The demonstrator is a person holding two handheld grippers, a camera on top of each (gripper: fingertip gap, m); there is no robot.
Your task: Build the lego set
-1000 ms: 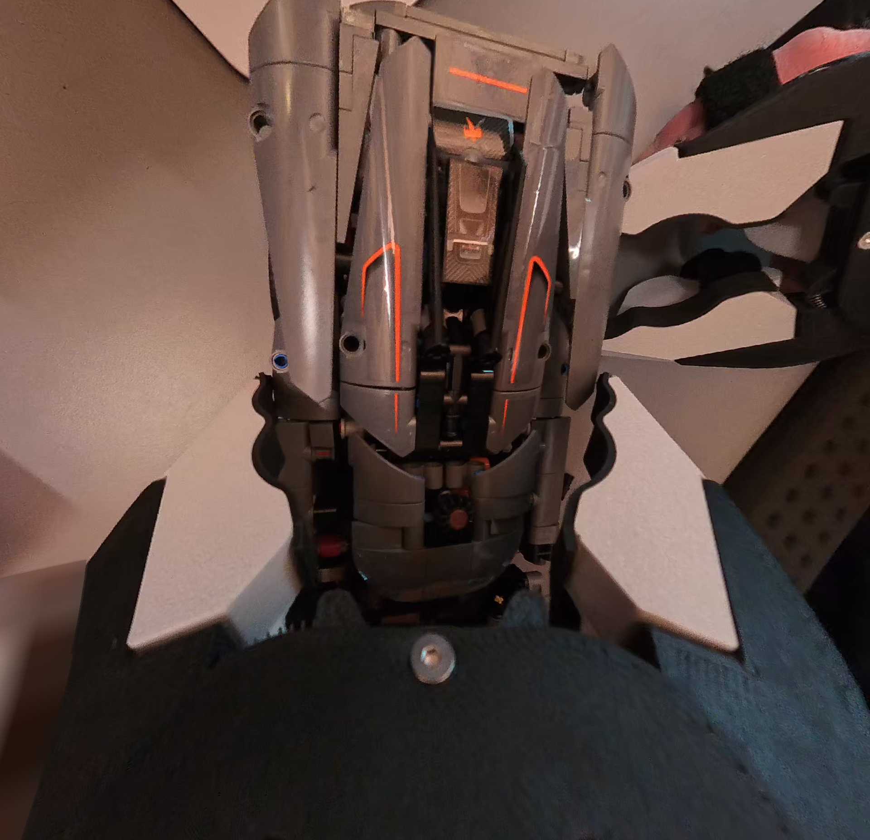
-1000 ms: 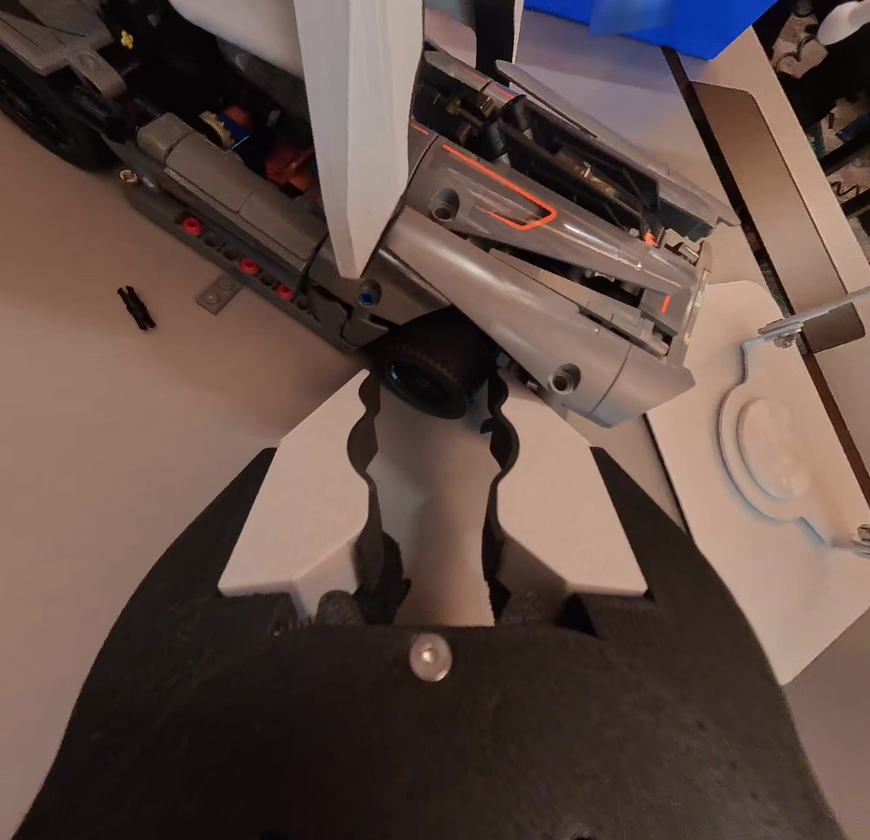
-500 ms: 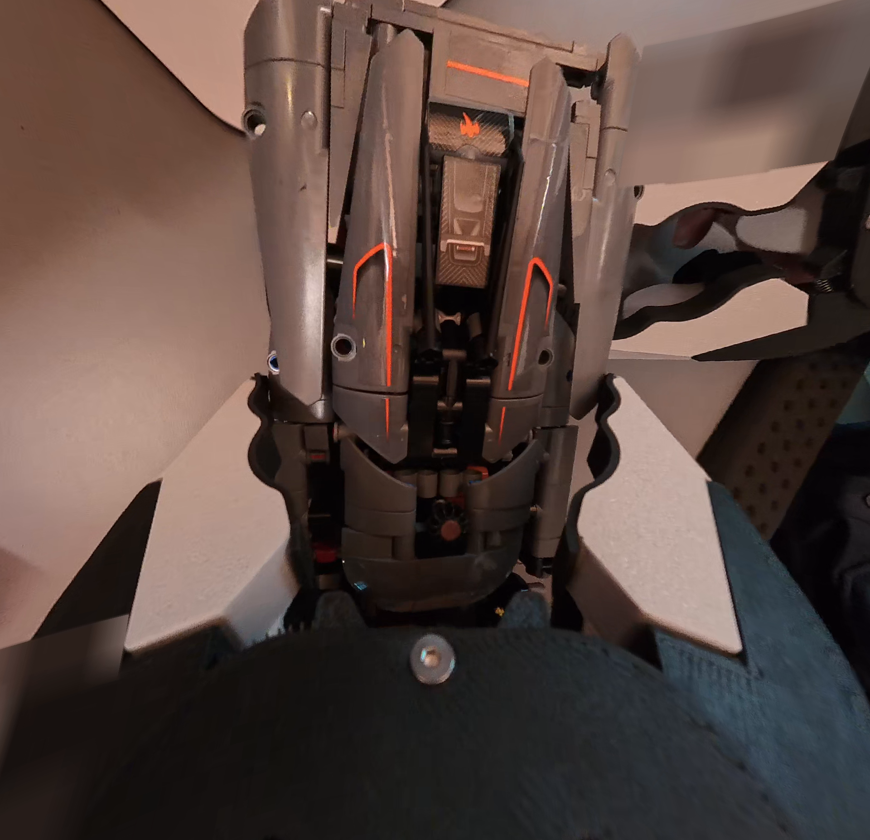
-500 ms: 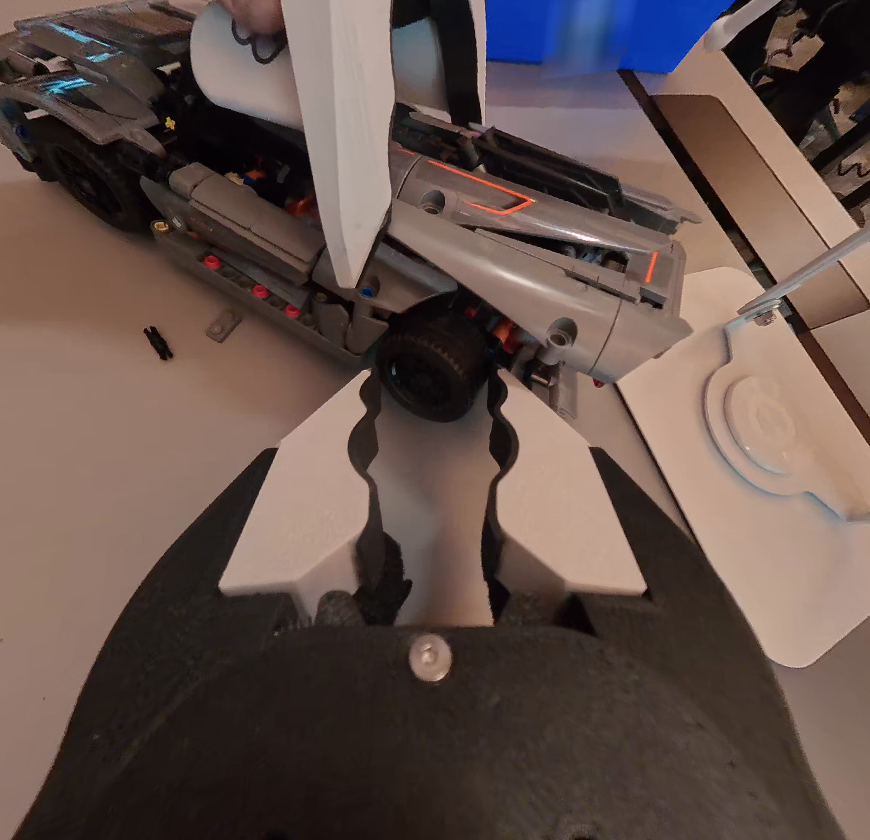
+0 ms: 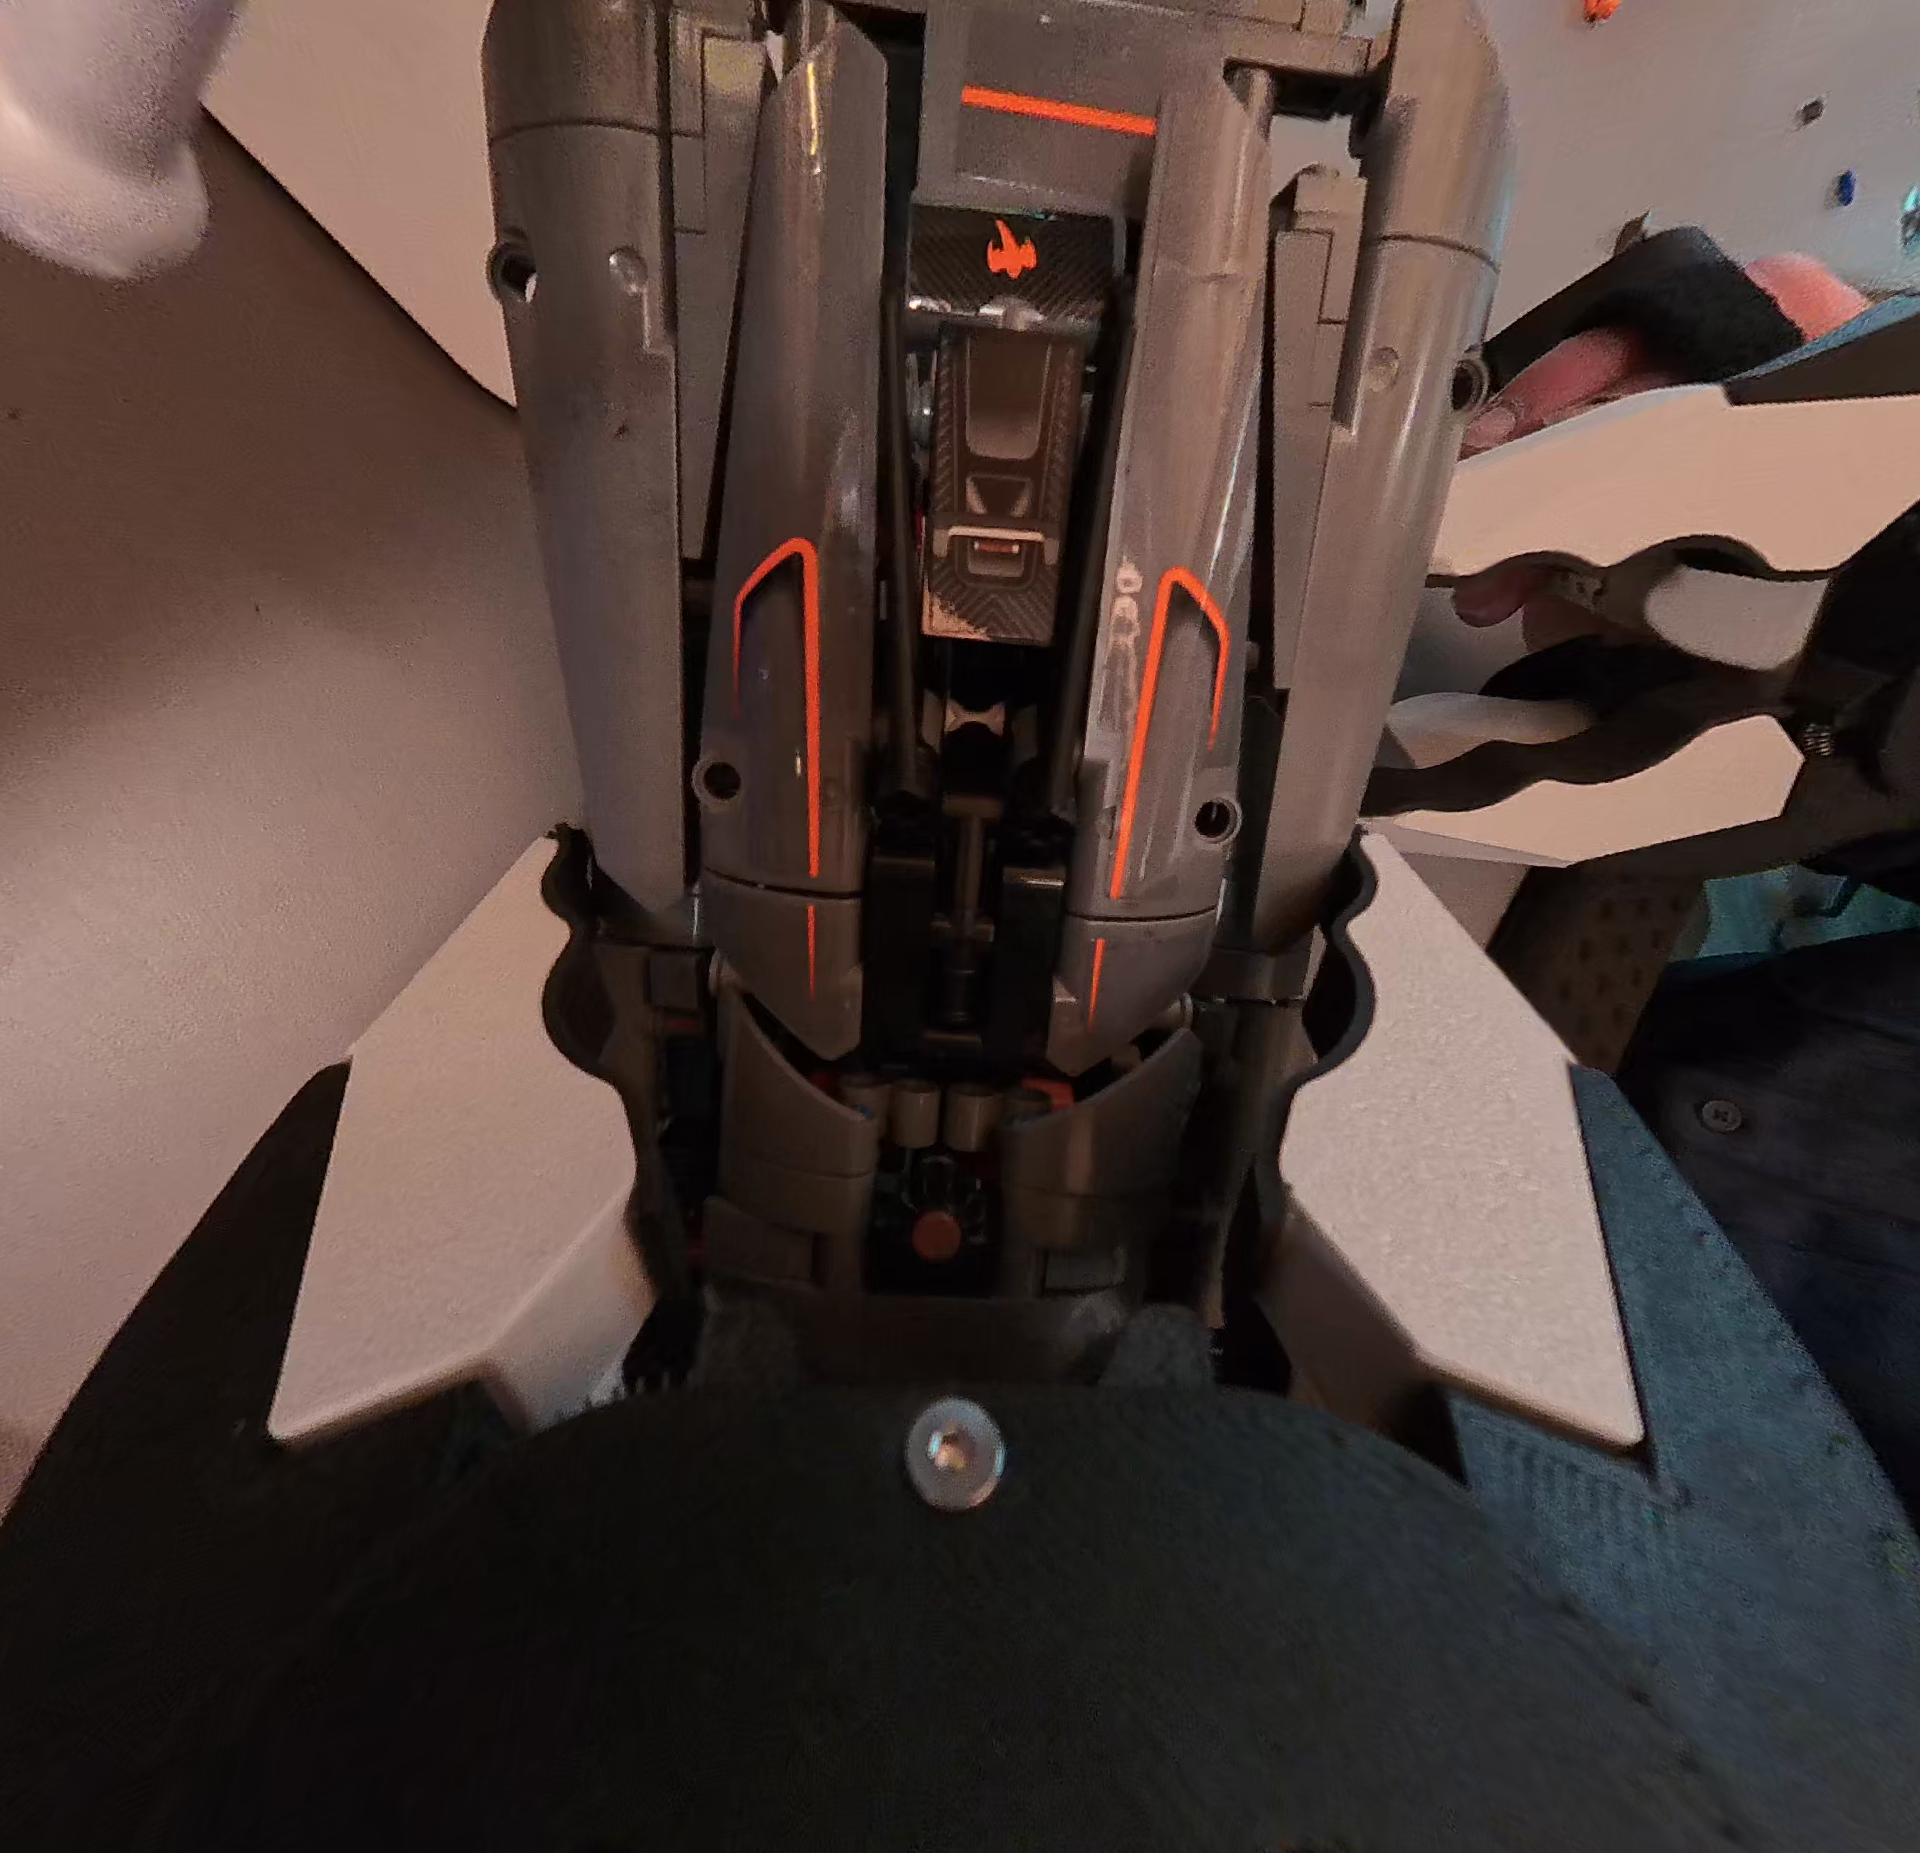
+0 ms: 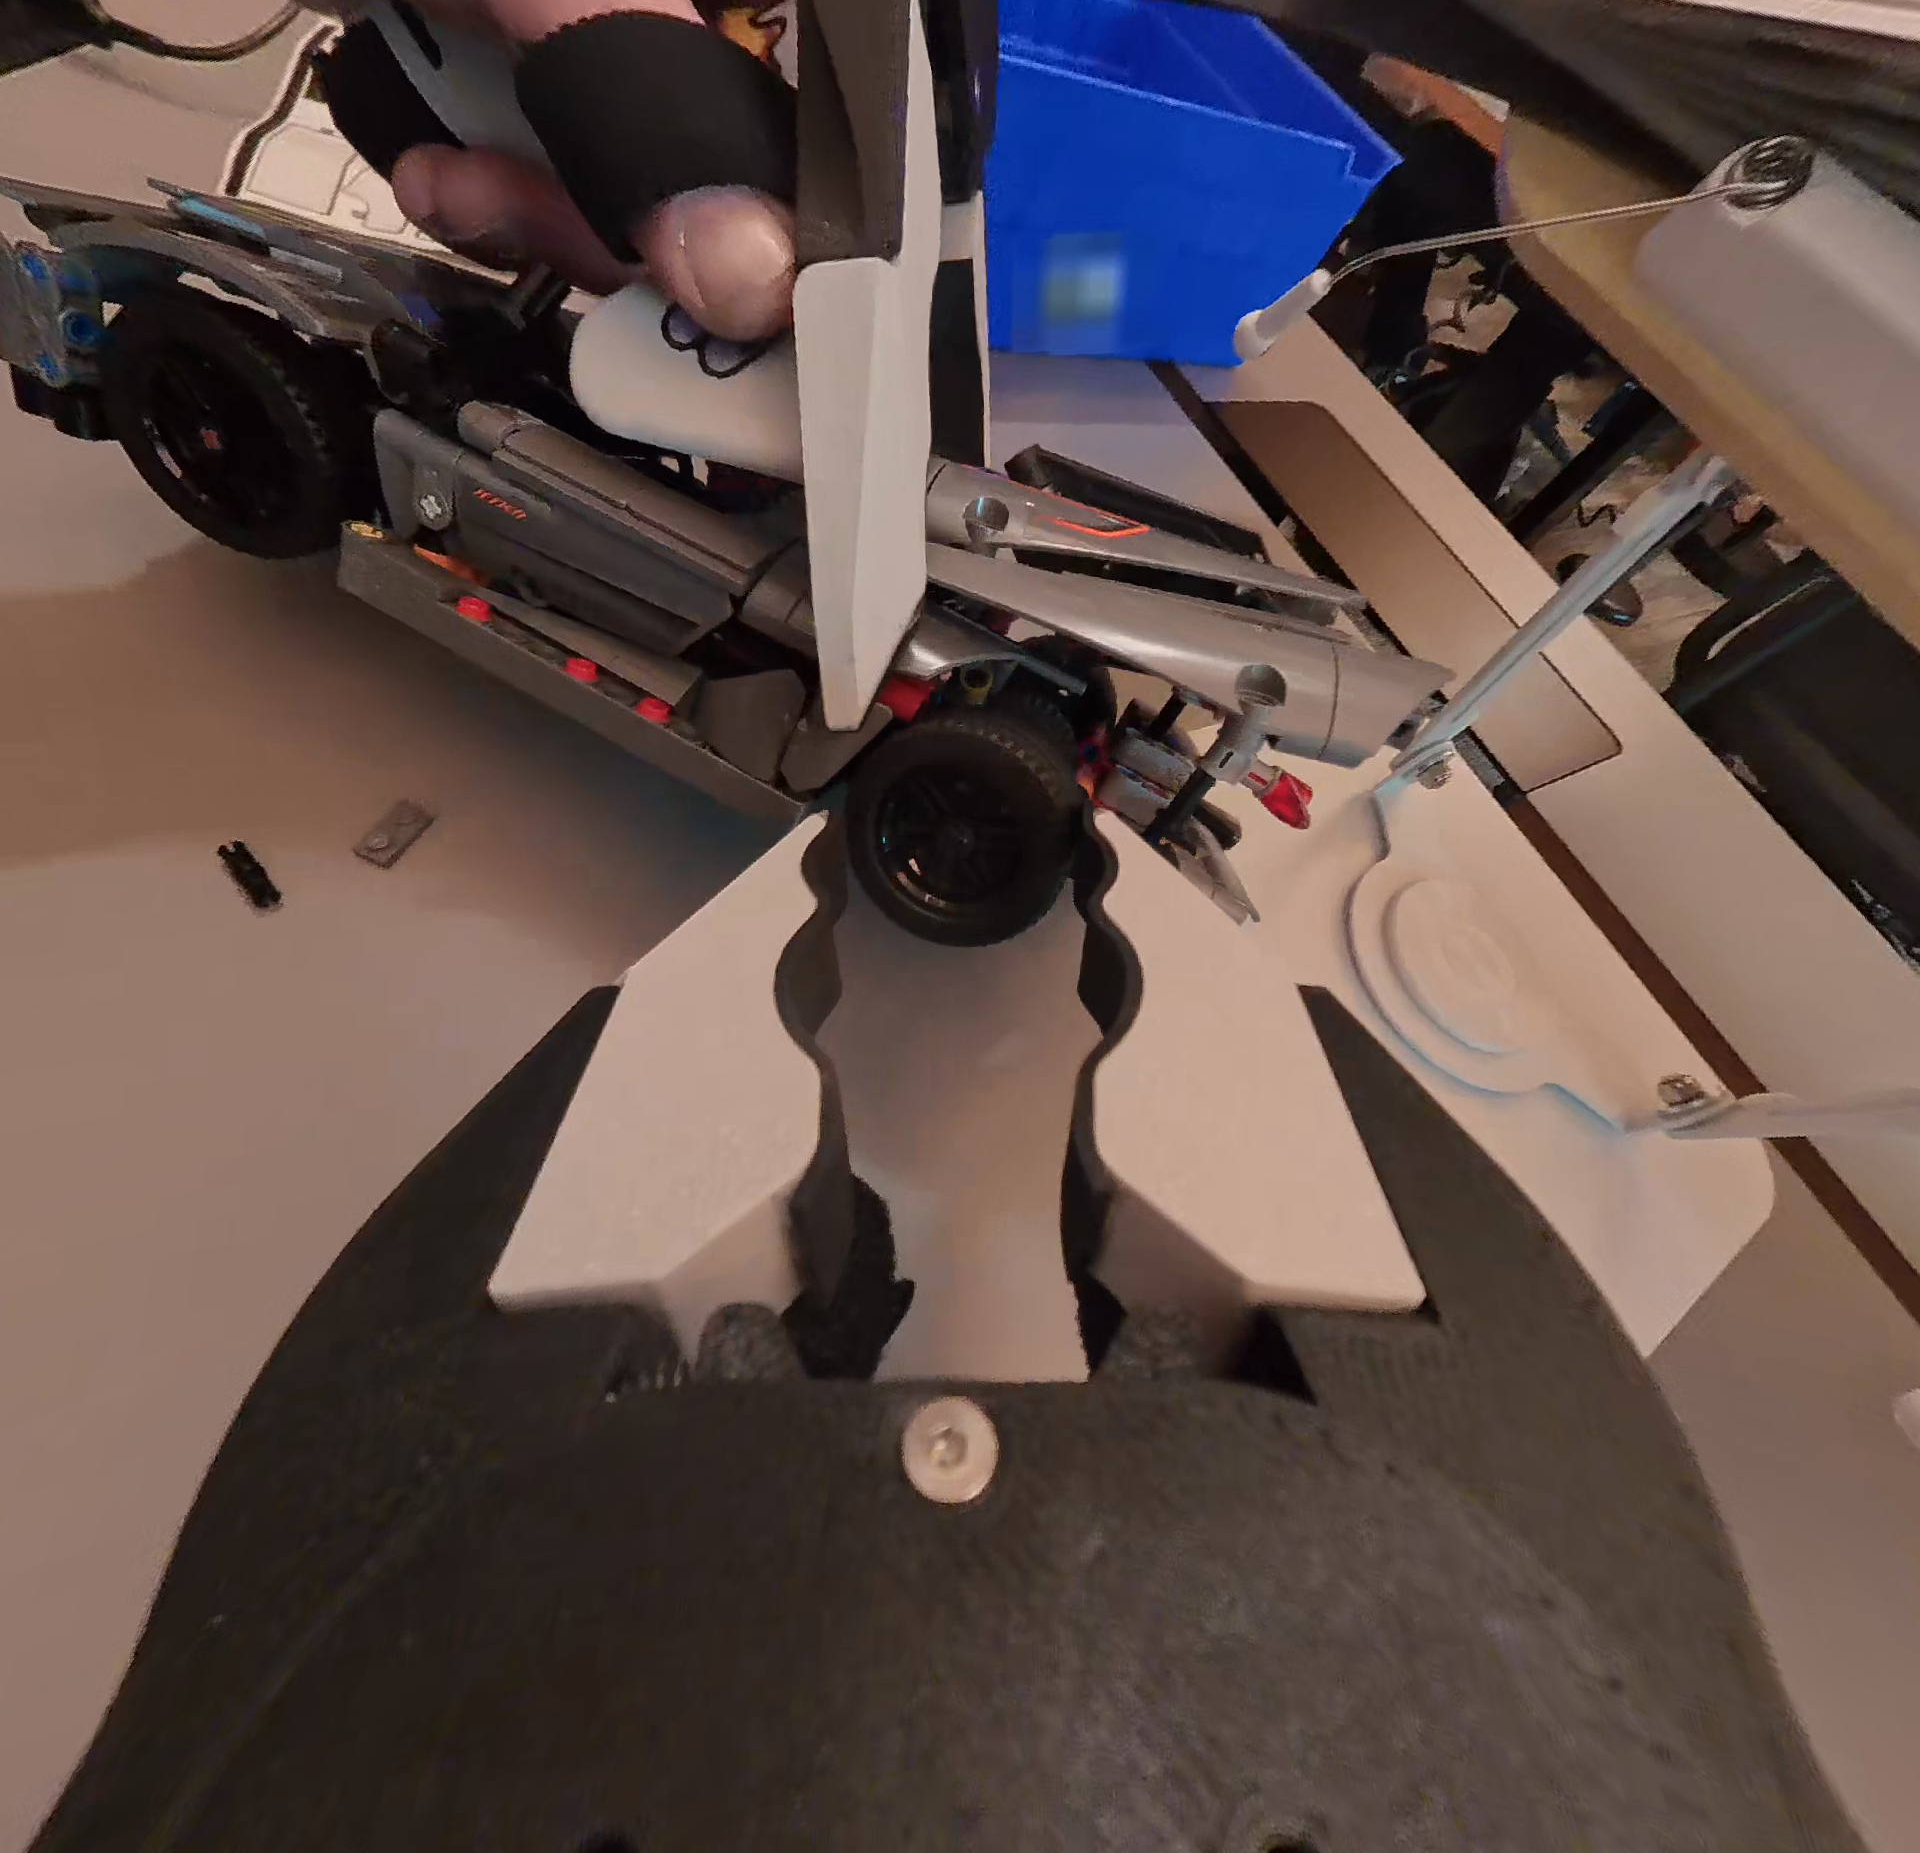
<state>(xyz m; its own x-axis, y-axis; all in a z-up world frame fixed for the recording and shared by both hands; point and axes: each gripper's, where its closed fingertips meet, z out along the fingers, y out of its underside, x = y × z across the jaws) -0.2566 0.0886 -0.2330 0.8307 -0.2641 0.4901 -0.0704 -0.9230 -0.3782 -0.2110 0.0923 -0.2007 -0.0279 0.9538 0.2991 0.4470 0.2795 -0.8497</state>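
While the left gripper (image 5: 956, 972) clamped the grey, orange-striped brick-built car (image 5: 987, 556) on the pale table (image 6: 260, 1128), the right gripper (image 6: 956, 868), fingers spread and empty, seemingly needed to close squarely on the black rear wheel (image 6: 961, 837).

Right gripper (image 6: 951, 868) gapes empty by the lego car's (image 6: 623, 577) rear wheel (image 6: 961, 837) — left gripper (image 6: 873, 473) clamps its body

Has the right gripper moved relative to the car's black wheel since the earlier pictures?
Yes. The right gripper has backed away slightly: the black wheel now sits beyond its fingertips, with more of the car visible.
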